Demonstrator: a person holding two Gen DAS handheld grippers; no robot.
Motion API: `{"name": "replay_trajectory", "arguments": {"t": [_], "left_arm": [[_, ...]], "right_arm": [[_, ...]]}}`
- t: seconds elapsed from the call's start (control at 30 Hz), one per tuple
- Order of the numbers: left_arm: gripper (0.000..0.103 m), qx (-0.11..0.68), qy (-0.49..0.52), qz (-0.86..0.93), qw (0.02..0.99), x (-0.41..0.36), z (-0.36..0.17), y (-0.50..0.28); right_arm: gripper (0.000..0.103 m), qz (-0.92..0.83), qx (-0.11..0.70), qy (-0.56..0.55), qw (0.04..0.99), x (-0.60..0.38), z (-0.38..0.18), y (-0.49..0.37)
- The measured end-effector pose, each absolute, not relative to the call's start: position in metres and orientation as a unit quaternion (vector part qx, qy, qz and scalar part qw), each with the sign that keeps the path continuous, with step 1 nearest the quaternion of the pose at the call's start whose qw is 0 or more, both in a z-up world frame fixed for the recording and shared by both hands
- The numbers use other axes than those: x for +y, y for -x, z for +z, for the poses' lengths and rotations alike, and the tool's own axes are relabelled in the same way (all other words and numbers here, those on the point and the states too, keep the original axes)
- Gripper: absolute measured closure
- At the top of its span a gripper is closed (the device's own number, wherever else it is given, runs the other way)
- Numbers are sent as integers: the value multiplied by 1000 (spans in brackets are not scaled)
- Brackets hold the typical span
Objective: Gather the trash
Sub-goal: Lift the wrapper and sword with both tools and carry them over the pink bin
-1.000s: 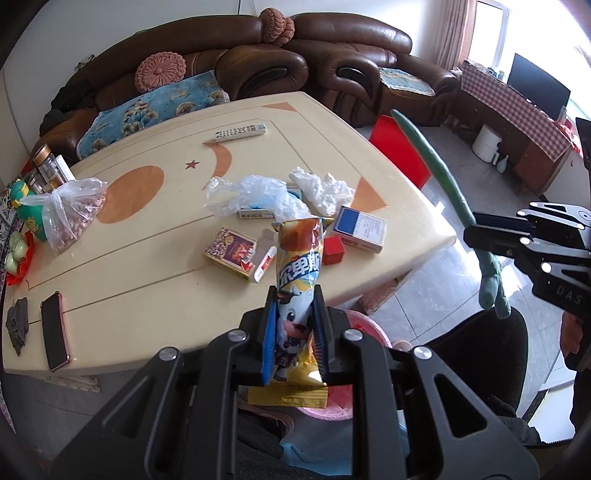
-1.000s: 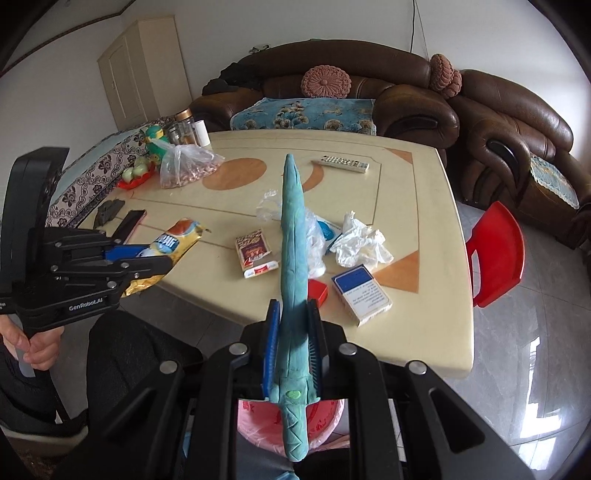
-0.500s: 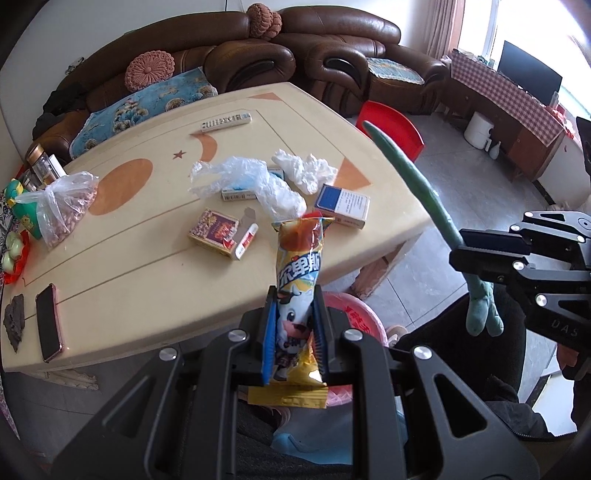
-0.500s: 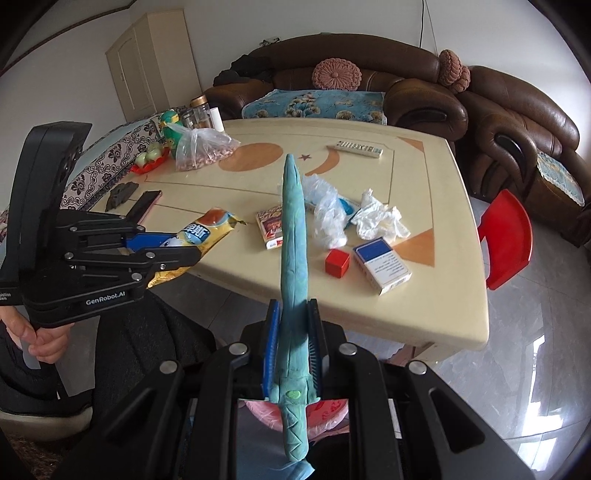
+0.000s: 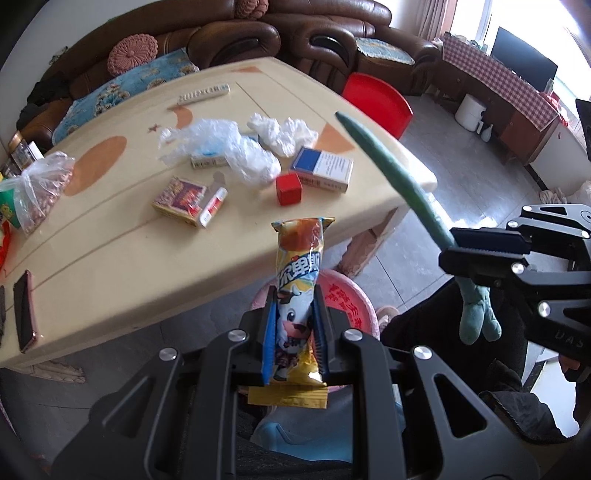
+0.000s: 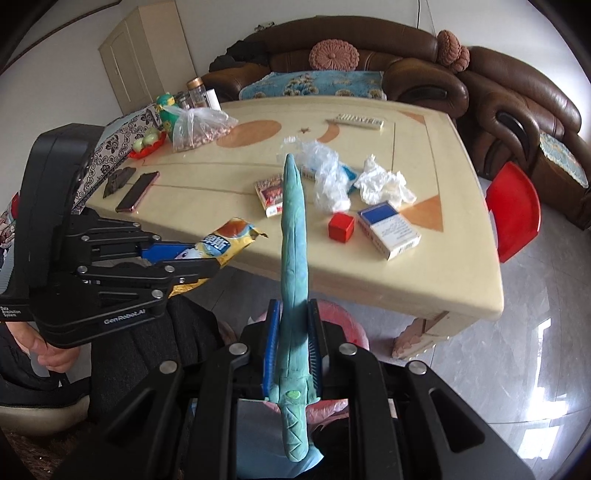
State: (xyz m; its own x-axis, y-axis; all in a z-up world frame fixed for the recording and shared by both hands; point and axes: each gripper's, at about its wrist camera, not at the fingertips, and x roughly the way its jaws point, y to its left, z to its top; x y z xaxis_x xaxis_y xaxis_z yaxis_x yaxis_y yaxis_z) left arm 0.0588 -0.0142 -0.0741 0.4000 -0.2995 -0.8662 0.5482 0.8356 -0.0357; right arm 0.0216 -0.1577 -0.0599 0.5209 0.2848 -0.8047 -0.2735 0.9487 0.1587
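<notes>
My left gripper (image 5: 294,332) is shut on a yellow snack wrapper (image 5: 299,273) with a cartoon cow, held upright off the table's near edge, above a pink bin (image 5: 347,299). My right gripper (image 6: 291,347) is shut on a long green plush toy (image 6: 293,236) that points up; it also shows in the left wrist view (image 5: 399,181). On the table (image 5: 110,251) lie crumpled clear plastic (image 5: 221,147), white tissue (image 5: 282,133), a red cube (image 5: 289,189), a blue-and-white box (image 5: 322,169) and a small patterned carton (image 5: 181,199).
A remote (image 5: 203,94), a bag of nuts (image 5: 40,184) and a phone (image 5: 24,310) lie on the table. A red chair (image 5: 376,103) stands at the far corner. Brown sofas (image 5: 258,29) line the back. The person's dark-clothed legs (image 6: 155,339) are below the grippers.
Both grippers have pulled back from the table and dropped lower, each still holding its item. The pink bin now shows more fully beneath them.
</notes>
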Motion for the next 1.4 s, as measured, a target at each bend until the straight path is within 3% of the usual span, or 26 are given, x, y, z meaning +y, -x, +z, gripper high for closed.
{"name": "replay_trajectory", "arguments": {"t": [1.4], "left_arm": [[85,649,-129,-245,709,-31,-265,-98]], "right_arm": [[87,144,632,-96,755,-166,-270,-67]]}}
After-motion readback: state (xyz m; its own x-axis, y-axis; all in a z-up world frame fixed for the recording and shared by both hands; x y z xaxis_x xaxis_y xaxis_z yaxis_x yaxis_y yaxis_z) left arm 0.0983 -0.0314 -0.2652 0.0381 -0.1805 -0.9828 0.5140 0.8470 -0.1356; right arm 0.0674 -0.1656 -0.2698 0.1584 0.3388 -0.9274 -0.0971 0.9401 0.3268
